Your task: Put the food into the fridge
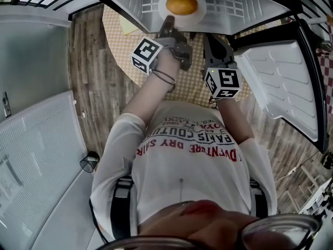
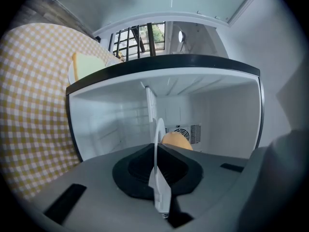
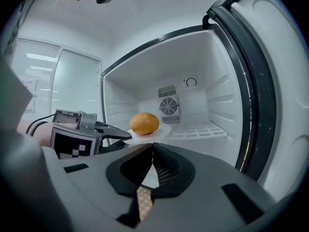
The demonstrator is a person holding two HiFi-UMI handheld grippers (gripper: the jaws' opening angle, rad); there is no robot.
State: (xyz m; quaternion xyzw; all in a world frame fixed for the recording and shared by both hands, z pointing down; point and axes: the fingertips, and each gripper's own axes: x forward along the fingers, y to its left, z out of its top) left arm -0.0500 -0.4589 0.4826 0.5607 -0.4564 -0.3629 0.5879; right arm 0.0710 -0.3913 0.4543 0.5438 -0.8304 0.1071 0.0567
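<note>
An orange round bun (image 1: 181, 4) lies on a white plate (image 1: 200, 15) held just inside the open fridge (image 1: 244, 7). My left gripper (image 1: 169, 21) is shut on the plate's near rim. In the left gripper view the plate (image 2: 157, 134) stands edge-on between the jaws, with the bun (image 2: 176, 140) behind it. My right gripper (image 1: 209, 38) hangs beside it to the right, shut with nothing in it. In the right gripper view the bun (image 3: 145, 123) and plate (image 3: 161, 132) float above the fridge's wire shelf (image 3: 203, 131), held by the left gripper (image 3: 113, 135).
The fridge door (image 1: 281, 82) stands open at the right. A table with a yellow checked cloth (image 1: 117, 27) lies under the fridge's front; on it sits another plate with pale food (image 2: 89, 64). White panels (image 1: 36, 139) fill the left.
</note>
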